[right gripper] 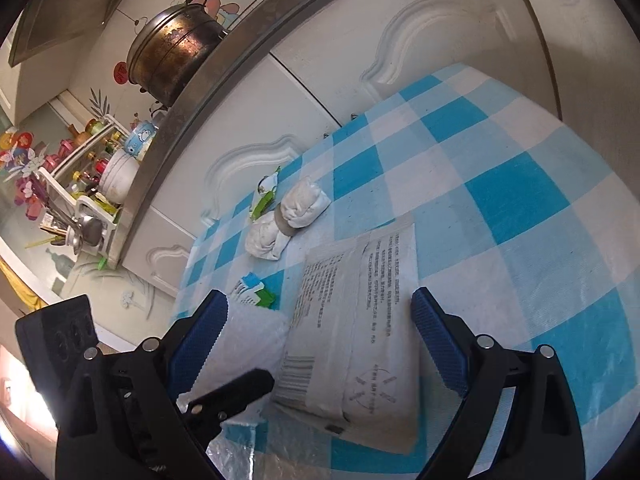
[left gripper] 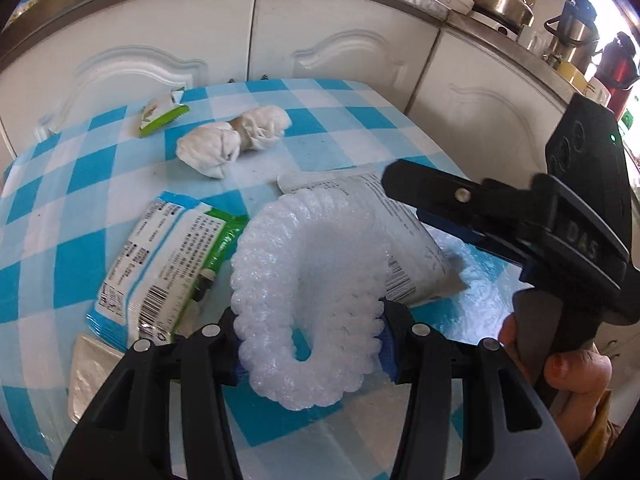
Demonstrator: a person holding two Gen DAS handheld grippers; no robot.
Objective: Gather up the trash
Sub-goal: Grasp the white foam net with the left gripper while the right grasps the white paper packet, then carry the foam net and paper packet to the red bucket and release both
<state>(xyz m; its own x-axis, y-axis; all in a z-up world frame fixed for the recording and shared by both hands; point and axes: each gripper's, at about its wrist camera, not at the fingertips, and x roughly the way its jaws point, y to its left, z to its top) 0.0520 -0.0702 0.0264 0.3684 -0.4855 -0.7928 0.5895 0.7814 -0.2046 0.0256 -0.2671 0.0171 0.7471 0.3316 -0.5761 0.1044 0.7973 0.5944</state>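
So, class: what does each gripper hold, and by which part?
The left gripper clamps the white foam wrap at its curled lower end; the right gripper holds nothing.

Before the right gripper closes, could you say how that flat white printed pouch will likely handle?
The white printed pouch lies flat and thin, so it probably flops. Its smooth surface may slip between the open right gripper. It looks light, likely sliding on the checked tablecloth.

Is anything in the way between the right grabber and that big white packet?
Nothing visible blocks it. The right gripper is open, its jaws on either side of the white packet. The foam roll held by the left gripper sits just beside the packet.
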